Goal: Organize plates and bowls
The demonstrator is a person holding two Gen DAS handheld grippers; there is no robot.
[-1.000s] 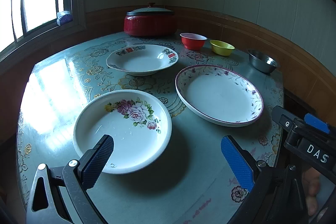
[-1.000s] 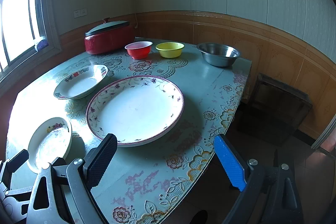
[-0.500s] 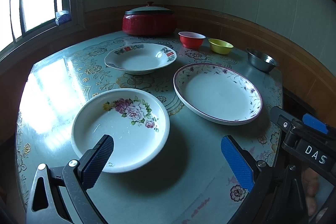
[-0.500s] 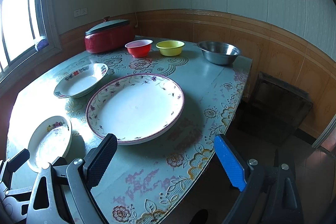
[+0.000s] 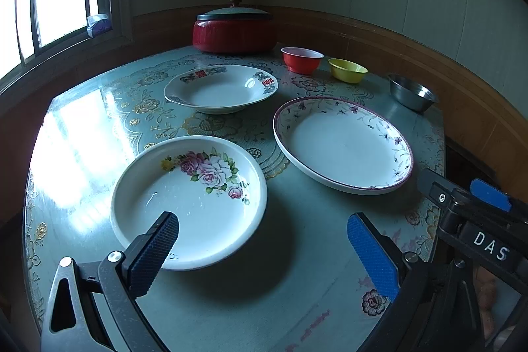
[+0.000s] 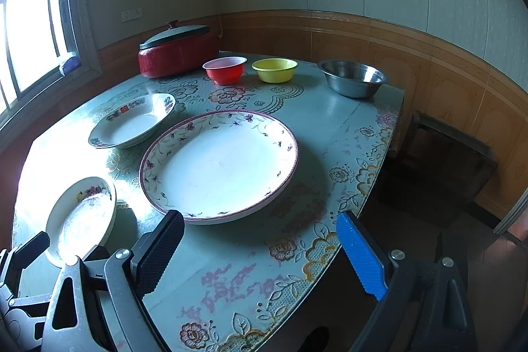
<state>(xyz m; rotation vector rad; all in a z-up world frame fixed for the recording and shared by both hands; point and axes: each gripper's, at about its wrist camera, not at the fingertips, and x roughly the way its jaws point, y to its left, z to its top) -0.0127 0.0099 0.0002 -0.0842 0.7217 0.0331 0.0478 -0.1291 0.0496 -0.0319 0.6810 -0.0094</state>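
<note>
Plates and bowls all sit apart on the table (image 5: 316,312), nothing stacked, so I judge the task barely begun. Rose plate (image 5: 189,200) nearest my left gripper (image 5: 264,249), whose jaws are spread wide and empty; one pad overlaps its near rim in view, contact unclear. Big purple-rimmed plate (image 6: 219,165) lies just ahead of my right gripper (image 6: 260,249), also spread, holding nothing. Deep plate with red marks (image 5: 221,89) further back. Red bowl (image 6: 225,70), yellow bowl (image 6: 275,70) and steel bowl (image 6: 352,78) in a row at the far edge, beside the red lidded pot (image 6: 175,50). Left to do: everything, probably nesting plates and bowls by size.
</note>
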